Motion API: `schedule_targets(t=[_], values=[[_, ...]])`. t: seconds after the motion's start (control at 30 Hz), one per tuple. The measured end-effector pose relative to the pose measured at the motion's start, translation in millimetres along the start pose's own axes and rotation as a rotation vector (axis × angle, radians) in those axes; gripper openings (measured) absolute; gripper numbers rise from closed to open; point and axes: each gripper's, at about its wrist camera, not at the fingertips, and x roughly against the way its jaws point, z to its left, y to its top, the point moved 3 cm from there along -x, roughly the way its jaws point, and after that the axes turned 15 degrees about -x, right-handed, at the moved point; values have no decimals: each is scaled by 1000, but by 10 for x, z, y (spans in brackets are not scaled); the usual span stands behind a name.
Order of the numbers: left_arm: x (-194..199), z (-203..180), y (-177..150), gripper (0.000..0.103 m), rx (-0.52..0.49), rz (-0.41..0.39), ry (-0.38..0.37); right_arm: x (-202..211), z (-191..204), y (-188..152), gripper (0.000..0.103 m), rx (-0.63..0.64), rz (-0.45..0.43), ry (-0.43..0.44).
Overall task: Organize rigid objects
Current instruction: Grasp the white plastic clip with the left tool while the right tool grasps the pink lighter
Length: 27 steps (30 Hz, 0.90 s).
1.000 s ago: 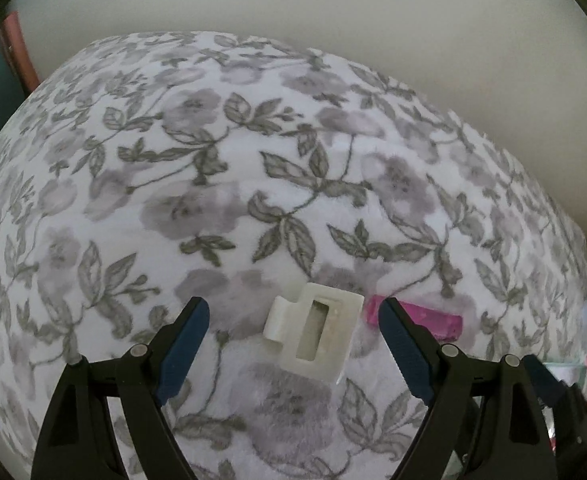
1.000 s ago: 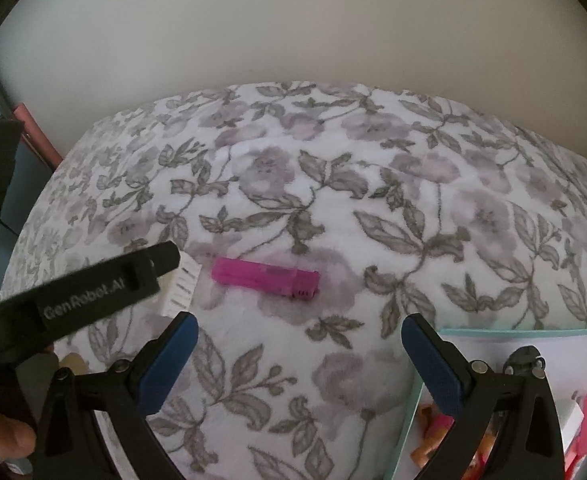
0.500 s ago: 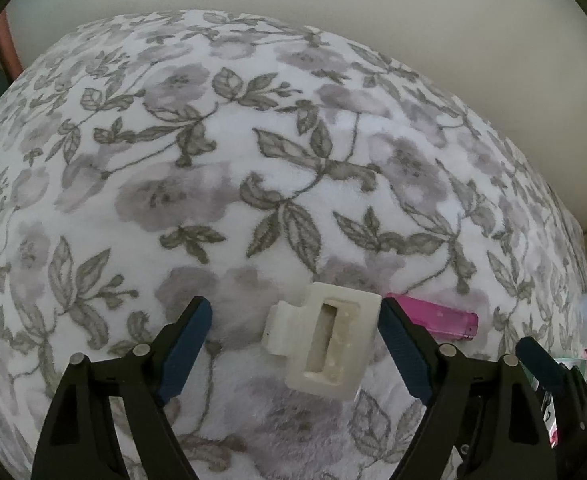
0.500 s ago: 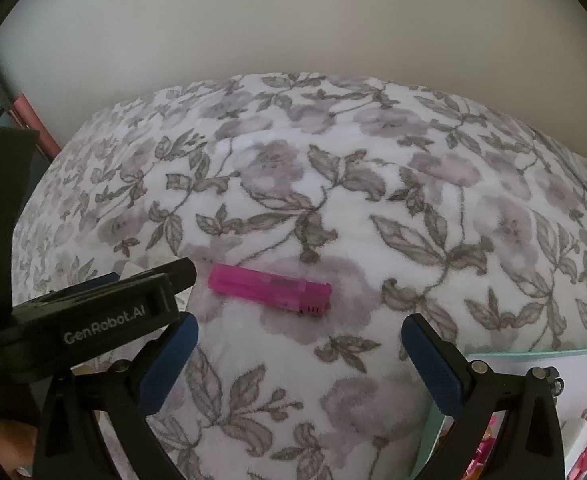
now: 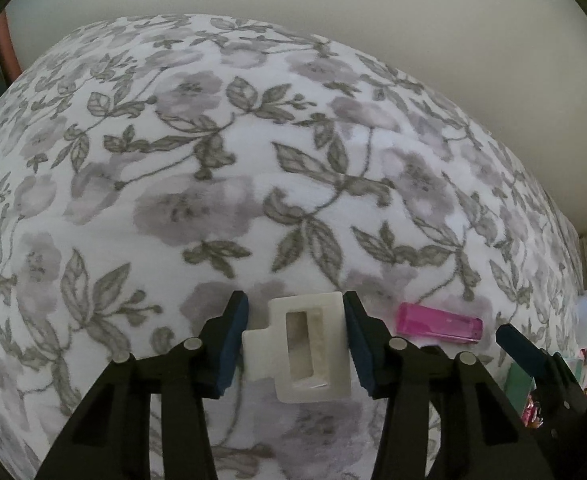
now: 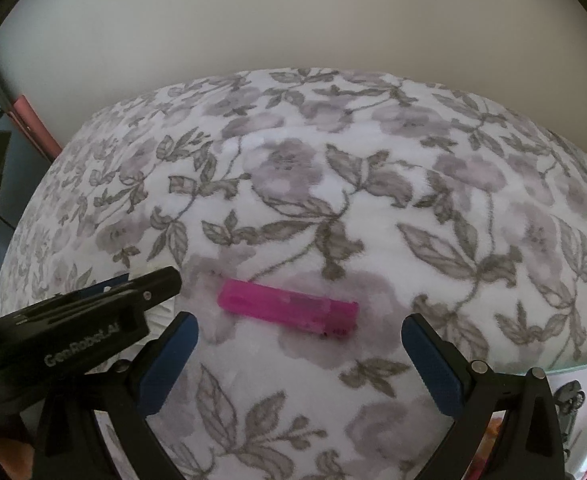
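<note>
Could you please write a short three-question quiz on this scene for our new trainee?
1. True or false: the left gripper has its fingers on either side of the white clip.
2. Which item lies ahead of the open right gripper?
A. a green bottle
B. the pink lighter
C. a metal spoon
3. Fill in: both items rest on a ______-patterned blanket.

Key
1. True; the right finger touches the clip's edge, while the left finger seems just shy of it.
2. B; it lies crosswise on the blanket, untouched, beyond the fingertips.
3. Floral, with grey leaves and pale purple flowers.
</note>
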Motion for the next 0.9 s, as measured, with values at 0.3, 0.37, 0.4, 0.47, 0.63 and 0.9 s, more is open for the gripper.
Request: schedule_targets(t=[0.3,0.37,0.4,0.47,0.63,0.9], values=[[20,185,-35,50,49,-12,-12,-146,35,12,103,-47,-13,-22],[36,205,-50,50,57,-15,-22,-172,55,5,103,-48,-20,-35],[39,212,-53,50,59,-16,-26,-177,62,5,103,-44,-28,-46],[45,223,-57,49,60,-17,-30,-201,81,-5,103,-31,-41,-69],[67,218,-76,49,54,-15,-11,-220,95,-6,103,-28,-58,-90],[21,161,-35,48,55,-13,16,-212,105,26,84,-11,-81,-134]])
